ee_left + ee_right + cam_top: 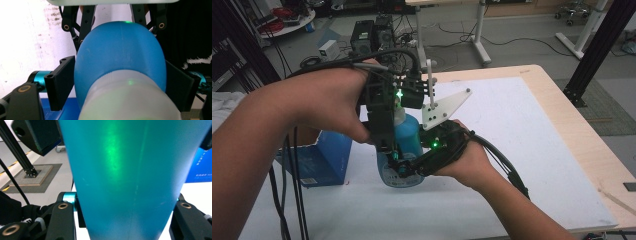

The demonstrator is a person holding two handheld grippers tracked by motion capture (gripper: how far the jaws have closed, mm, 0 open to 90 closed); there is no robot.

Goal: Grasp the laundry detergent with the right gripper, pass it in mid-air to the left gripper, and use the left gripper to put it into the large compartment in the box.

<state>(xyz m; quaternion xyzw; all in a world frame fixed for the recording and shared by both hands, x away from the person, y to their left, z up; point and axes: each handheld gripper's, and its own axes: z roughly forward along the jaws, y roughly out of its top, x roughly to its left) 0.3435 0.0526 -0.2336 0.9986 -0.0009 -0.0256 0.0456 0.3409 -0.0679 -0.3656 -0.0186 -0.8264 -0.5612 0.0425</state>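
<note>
My right hand-held gripper (412, 167) pinches blue bottle (408, 131) low on body, above surface (522, 130). My left hand-held gripper (394, 150) straddles white cap (130, 100), jaws apparently not yet pressing. Risk: uneven cap grip twists bottle from right pinch.

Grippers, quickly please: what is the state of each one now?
Left claw: around the whitish cap of the blue plastic bottle; grip cannot be told.
Right claw: closed on the bottle's body.

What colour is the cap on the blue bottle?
Translucent white cap on the blue bottle, best in the left gripper view.
</note>
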